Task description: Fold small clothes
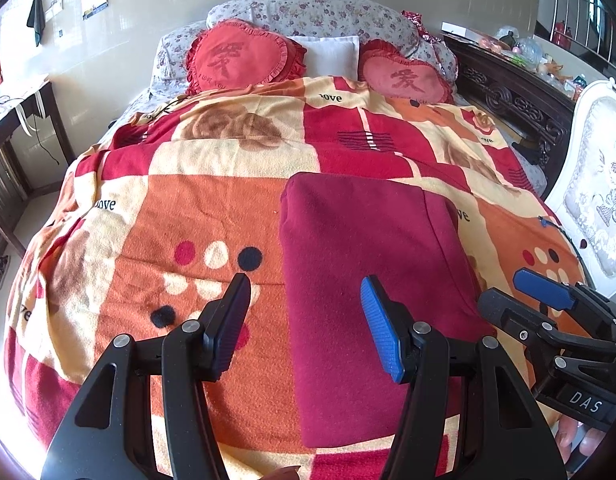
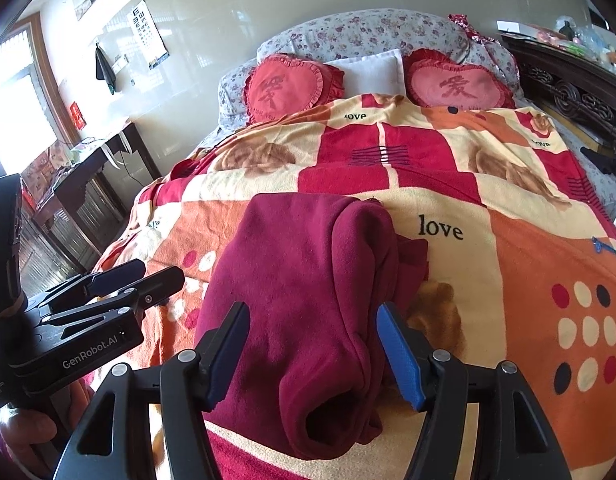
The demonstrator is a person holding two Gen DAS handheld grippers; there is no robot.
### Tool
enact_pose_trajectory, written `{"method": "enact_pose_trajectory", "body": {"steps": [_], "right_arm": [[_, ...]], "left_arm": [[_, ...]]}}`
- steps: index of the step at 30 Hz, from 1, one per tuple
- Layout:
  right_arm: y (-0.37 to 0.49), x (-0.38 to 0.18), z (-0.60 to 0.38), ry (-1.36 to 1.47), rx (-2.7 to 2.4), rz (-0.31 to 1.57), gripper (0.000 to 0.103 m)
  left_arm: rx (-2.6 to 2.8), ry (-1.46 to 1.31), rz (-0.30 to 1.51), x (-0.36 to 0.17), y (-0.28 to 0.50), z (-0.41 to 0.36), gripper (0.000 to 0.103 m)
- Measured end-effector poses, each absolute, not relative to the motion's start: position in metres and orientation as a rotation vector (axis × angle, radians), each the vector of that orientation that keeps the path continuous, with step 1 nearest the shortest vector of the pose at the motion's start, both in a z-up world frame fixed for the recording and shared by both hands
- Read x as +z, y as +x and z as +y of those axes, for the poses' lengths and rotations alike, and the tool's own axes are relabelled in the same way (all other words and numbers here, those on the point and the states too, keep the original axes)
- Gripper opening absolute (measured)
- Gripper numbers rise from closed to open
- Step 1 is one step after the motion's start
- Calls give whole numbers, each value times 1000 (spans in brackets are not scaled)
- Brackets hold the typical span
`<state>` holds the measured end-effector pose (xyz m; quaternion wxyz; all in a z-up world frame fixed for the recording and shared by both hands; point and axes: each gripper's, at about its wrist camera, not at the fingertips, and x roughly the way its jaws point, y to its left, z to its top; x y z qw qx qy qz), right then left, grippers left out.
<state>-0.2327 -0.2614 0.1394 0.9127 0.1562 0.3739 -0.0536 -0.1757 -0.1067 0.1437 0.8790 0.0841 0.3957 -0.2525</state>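
**Maroon garment folded lengthwise, both grippers released**

The maroon garment (image 1: pixel 367 280) is laid flat on the patterned blanket (image 1: pixel 188 208), directly ahead of and partly beneath the fingers of the left gripper (image 1: pixel 306 320), so that its long edges can be reached from either side; the jaws are spread wide and nothing is gripped. The right gripper (image 2: pixel 313 346) is likewise held apart above the near end of the garment (image 2: pixel 300 300), where an open cuff or hem faces the tool (a further fold across the length is judged to remain). No container is seen near either tool; beyond the fingertips only the heart cushions (image 2: pixel 292 84) are propped at the bed's head.
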Motion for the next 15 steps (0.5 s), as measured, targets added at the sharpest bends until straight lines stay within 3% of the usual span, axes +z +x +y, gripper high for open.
{"method": "enact_pose_trajectory", "body": {"steps": [15], "right_arm": [[-227, 130, -262, 329, -102, 798, 64]], "left_arm": [[-521, 182, 833, 135, -173, -106, 58]]}}
